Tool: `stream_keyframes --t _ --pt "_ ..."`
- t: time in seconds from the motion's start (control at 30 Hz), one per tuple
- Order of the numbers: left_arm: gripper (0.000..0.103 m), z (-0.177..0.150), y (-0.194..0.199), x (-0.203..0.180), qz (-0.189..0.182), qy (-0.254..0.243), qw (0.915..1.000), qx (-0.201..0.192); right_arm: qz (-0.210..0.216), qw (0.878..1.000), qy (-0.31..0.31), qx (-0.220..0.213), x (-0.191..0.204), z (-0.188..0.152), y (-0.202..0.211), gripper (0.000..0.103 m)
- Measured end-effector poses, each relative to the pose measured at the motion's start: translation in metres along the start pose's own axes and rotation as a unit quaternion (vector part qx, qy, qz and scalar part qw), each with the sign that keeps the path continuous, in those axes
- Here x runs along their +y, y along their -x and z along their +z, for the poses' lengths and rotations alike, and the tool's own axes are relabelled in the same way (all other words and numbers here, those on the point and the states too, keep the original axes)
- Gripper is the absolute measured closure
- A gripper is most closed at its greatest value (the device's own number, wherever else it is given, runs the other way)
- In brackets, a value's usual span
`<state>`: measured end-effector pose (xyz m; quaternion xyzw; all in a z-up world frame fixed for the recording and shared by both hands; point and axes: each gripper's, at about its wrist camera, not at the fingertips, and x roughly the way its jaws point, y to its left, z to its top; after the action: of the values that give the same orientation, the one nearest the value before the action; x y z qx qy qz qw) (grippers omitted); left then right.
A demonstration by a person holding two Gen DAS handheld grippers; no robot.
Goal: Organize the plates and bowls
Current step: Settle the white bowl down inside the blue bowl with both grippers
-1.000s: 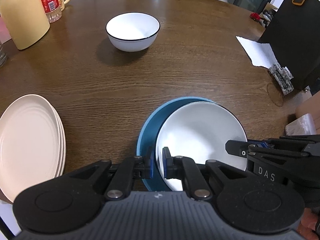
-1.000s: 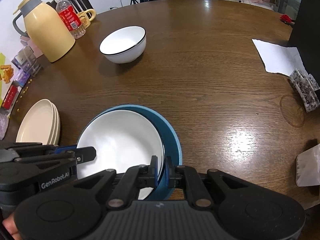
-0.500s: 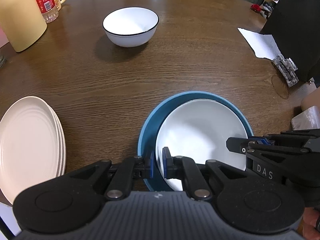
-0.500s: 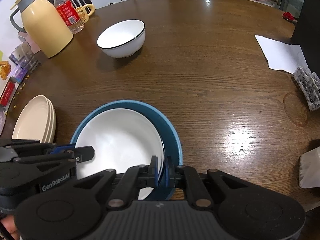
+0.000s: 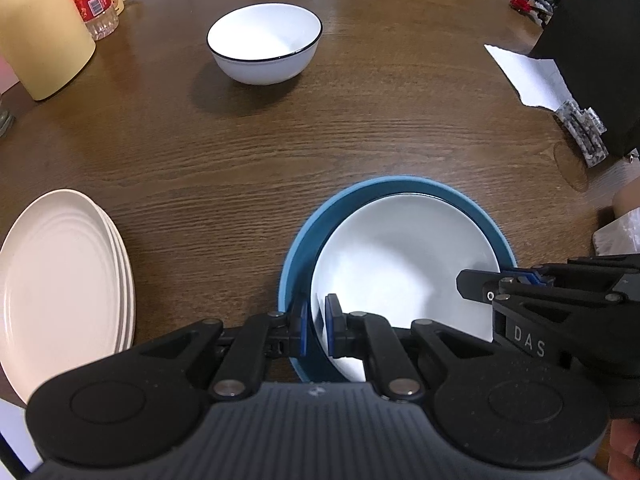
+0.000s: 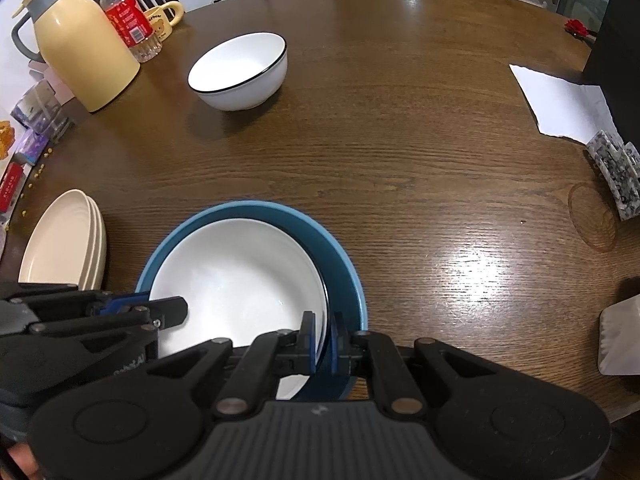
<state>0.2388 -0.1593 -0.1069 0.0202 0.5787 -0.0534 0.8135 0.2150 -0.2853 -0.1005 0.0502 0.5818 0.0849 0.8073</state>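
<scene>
A white bowl (image 5: 400, 264) sits nested inside a blue bowl (image 5: 296, 248) near the front of the round wooden table (image 5: 400, 120). My left gripper (image 5: 318, 326) is shut on the left rims of both bowls, one pad outside the blue wall and one inside the white bowl. On the opposite rims my right gripper (image 6: 323, 340) is shut in the same way. Whether the pair rests on the table I cannot tell. Another white bowl with a black rim (image 5: 264, 40) stands apart farther back. A stack of cream plates (image 5: 60, 280) lies at the left edge.
A yellow thermos jug (image 6: 84, 60), a red-labelled bottle (image 6: 128, 28) and a mug (image 6: 166, 16) stand at the back left. White paper (image 6: 560, 100), a speckled clip (image 6: 616, 172) and a dark box (image 5: 592, 40) are at the right. Small clutter lines the left edge.
Both grips stay as they were on the nested bowls. The views have shifted only slightly, and nothing on the table has moved.
</scene>
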Motion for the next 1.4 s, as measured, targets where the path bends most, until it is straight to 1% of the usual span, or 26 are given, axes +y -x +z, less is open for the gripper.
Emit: stream_keyframes --t 0.27,0.5,0.83,1.33,1.4 --pt "0.094 0.003 0.000 0.000 0.004 0.000 1.0000 0.003 -0.003 1.000 0.003 0.006 0.001 0.003 -0.003 0.096" --pt "0.094 0.005 0.000 0.002 -0.001 0.003 1.0000 0.008 -0.004 1.000 -0.007 0.019 0.000 0.005 -0.008 0.094" --pt "0.092 0.007 -0.001 0.002 -0.007 0.004 0.9999 0.010 0.013 0.999 -0.039 0.033 -0.009 0.007 -0.010 0.089" --pt "0.092 0.007 0.000 0.005 -0.013 0.012 0.9998 0.010 0.037 0.995 -0.072 0.055 -0.019 0.012 -0.011 0.087" --pt "0.092 0.007 0.000 0.005 -0.011 0.011 0.9998 0.009 0.037 0.995 -0.072 0.055 -0.019 0.013 -0.011 0.085"
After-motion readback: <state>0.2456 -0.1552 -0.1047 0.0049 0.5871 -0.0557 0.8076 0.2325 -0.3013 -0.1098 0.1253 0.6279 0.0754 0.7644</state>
